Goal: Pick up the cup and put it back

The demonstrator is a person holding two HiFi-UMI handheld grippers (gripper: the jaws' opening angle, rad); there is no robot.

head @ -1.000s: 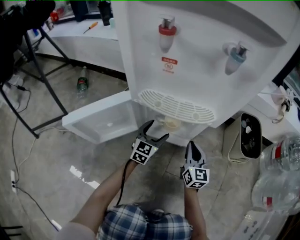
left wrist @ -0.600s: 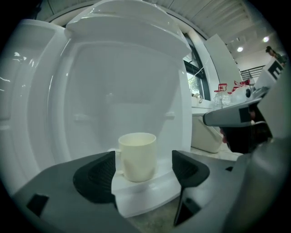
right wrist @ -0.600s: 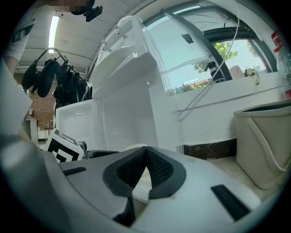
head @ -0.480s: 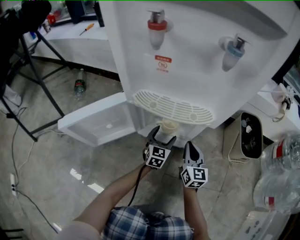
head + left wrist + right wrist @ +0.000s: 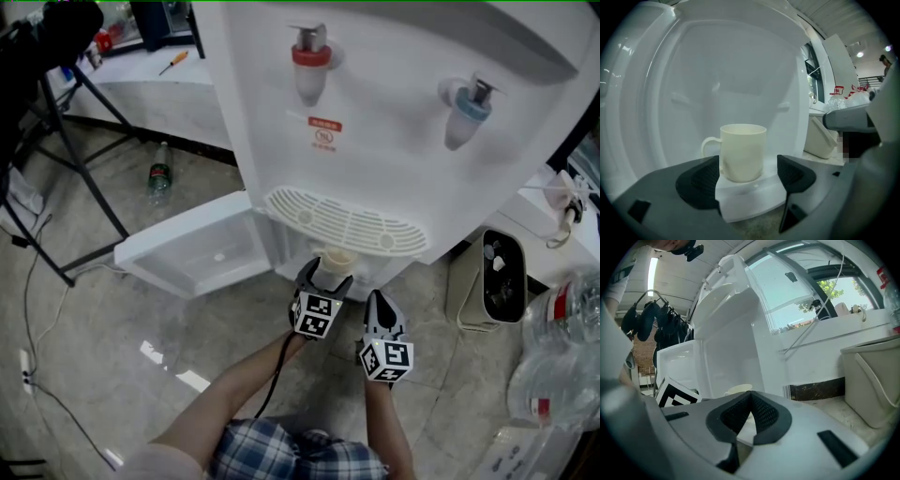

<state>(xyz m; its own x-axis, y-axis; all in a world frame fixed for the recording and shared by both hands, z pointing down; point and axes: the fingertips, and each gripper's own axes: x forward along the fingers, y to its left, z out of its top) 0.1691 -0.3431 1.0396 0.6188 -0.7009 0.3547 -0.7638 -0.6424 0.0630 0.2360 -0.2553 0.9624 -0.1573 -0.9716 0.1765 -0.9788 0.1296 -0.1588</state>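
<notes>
Cup (image 5: 742, 151) stands upright mid-frame, centred before the spread jaws of the left gripper (image 5: 747, 180), handle pointing frame-left. Right gripper (image 5: 750, 404), jaws together on nothing, sits farther off.

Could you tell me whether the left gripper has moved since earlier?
Yes: the left gripper shifted right, up to the cup under the drip grille.

1. Head view: even, fairly bright indoor light. The glossy grey stone floor (image 5: 94, 319) carries white glare patches to the left of the left gripper (image 5: 325, 275).
2. Left gripper view: soft diffuse light. The cream ceramic cup (image 5: 742, 151) between the jaws is sharp and the near pads are soft. Strong fisheye curvature, dark corners.
3. Right gripper view: daylight comes from the large glazed window (image 5: 806, 282) beyond the right gripper (image 5: 751, 414). The panes are washed out, the near jaws blurred, the edges bowed.
</notes>
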